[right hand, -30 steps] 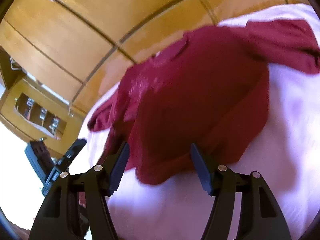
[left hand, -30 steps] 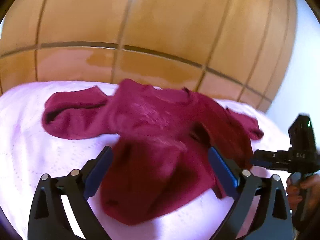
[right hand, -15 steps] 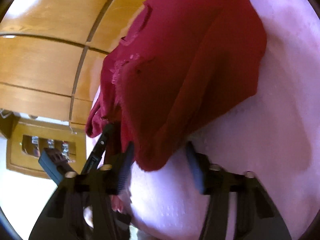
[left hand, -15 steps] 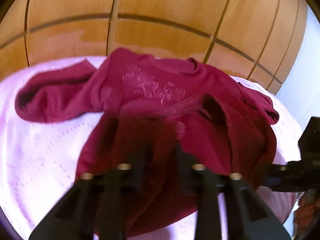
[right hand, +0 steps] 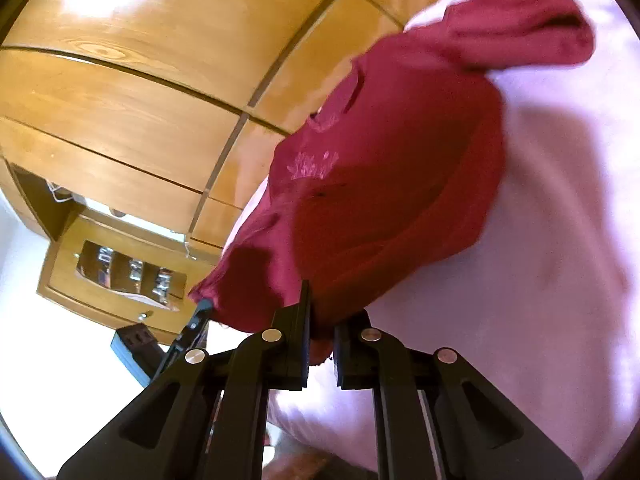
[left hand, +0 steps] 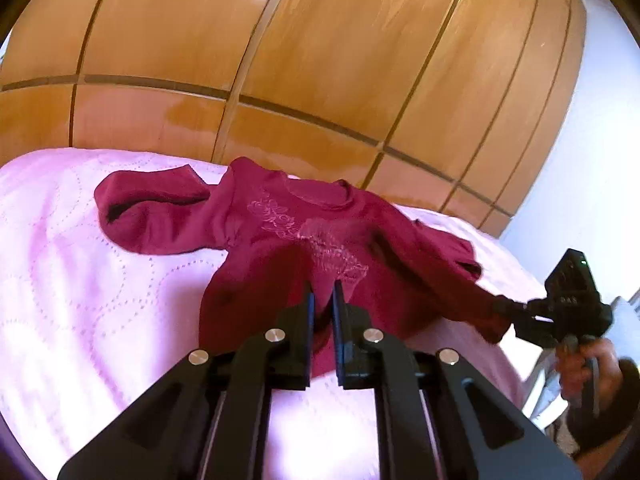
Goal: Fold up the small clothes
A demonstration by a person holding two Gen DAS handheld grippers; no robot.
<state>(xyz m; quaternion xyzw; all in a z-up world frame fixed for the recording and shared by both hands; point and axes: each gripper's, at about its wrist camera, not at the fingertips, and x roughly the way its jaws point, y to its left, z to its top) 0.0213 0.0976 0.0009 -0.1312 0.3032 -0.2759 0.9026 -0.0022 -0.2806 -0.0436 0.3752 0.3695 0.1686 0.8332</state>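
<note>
Two grippers hold one small red shirt (left hand: 304, 240), and the shirt lies on a pink bed cover (left hand: 100, 300) in front of a wooden wardrobe (left hand: 320, 60).

From the left wrist view, the left gripper (left hand: 322, 300) has its jaws almost together, with a bit of the shirt's near edge pinched between them. The rest of the shirt spreads away toward the wardrobe, with one sleeve (left hand: 152, 208) lying open on the side far from the other gripper. The right gripper (left hand: 516, 316) is at the other bottom corner of the shirt, and the cloth there is pulled into a thin point. That looks like a small bite. I think the corner could slip out if the hands pull apart too hard.

From the right wrist view, the right gripper (right hand: 320, 320) has its jaws narrow, with red cloth bunched between them. The shirt (right hand: 392, 168) hangs up off the bed cover (right hand: 540, 280) near the jaws. The left gripper (right hand: 200, 316) pokes in at the shirt's other corner, on the side nearer the wardrobe (right hand: 140, 80). The cloth between the two looks wrinkled. If they lift unevenly, I think the fold may come out crooked, or the loose sleeve may get tucked under.
</note>
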